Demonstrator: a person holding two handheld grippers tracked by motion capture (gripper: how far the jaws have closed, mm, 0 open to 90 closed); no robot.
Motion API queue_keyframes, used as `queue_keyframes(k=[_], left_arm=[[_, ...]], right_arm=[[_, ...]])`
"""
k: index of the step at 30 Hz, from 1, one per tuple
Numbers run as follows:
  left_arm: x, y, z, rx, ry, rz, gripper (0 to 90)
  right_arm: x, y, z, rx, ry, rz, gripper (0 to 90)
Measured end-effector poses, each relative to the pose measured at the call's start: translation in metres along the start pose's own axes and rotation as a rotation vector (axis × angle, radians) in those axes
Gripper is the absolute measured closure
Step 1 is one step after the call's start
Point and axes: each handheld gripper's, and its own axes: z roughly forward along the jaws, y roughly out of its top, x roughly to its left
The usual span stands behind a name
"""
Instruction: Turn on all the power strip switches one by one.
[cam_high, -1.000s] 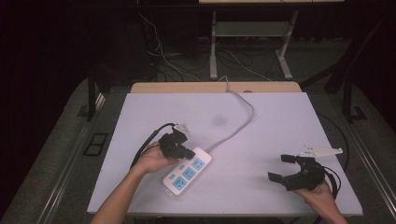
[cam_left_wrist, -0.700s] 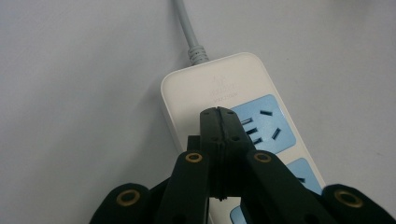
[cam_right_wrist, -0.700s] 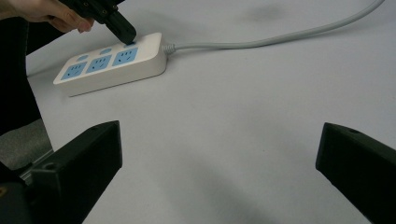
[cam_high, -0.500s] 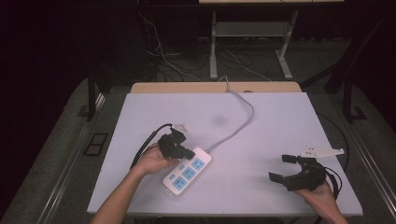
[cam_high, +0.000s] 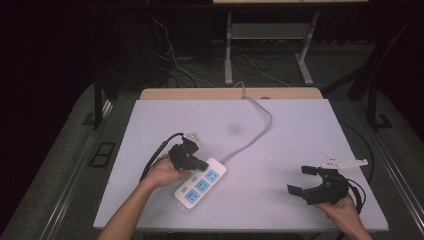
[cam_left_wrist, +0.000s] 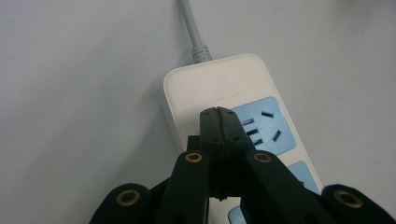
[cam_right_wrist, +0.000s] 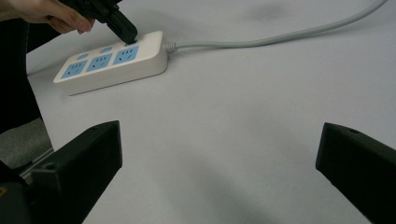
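A white power strip (cam_high: 201, 183) with three blue sockets lies at the table's front left, angled; its grey cable (cam_high: 256, 131) runs off the far edge. My left gripper (cam_high: 200, 164) is shut with nothing in it, its tips resting on the strip's far end by the socket nearest the cable. From the left gripper view the strip (cam_left_wrist: 229, 93) sits under the closed tips (cam_left_wrist: 218, 114). My right gripper (cam_high: 302, 180) stands open at the front right, with nothing between its fingers. The right gripper view shows the strip (cam_right_wrist: 112, 60) far off at upper left with the left gripper (cam_right_wrist: 125, 33) on it.
The white table (cam_high: 300, 130) has a wooden strip along its far edge. Beyond it are a metal stand's legs (cam_high: 265, 45) and loose cables on the dark floor. A black cable (cam_high: 157, 152) trails from the left gripper.
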Motion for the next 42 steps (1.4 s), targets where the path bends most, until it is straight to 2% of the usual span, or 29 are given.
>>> queue_keyframes(k=[5,9,15,18,27,35,39,42], left_arm=[[0.001,-0.001,0.0,-0.005,-0.006,-0.008,89.4],[0.0,0.0,-0.001,-0.01,0.001,0.0,89.3],[-0.002,0.0,-0.004,0.013,0.021,0.018,89.2],[-0.003,-0.001,-0.006,0.003,0.023,0.019,89.2],[-0.002,0.002,-0.03,-0.097,0.054,0.012,88.9],[-0.001,-0.002,-0.052,-0.178,0.084,-0.005,84.3],[-0.001,-0.006,-0.063,-0.223,0.092,-0.027,74.6],[0.0,-0.009,-0.071,-0.256,0.125,-0.061,60.8]], right_arm=[[0.0,0.0,0.0,-0.001,0.0,0.001,0.3],[0.0,0.0,0.0,-0.001,-0.001,0.003,0.3],[0.0,0.0,0.0,-0.002,0.0,0.003,0.3],[0.0,0.0,0.0,-0.002,0.0,0.003,0.3],[0.0,0.0,0.001,0.001,0.002,0.002,0.3],[0.001,0.0,0.001,0.001,0.004,0.004,0.3],[0.002,0.0,0.002,0.0,0.007,0.002,0.3],[0.002,0.0,0.002,0.001,0.007,0.001,0.3]])
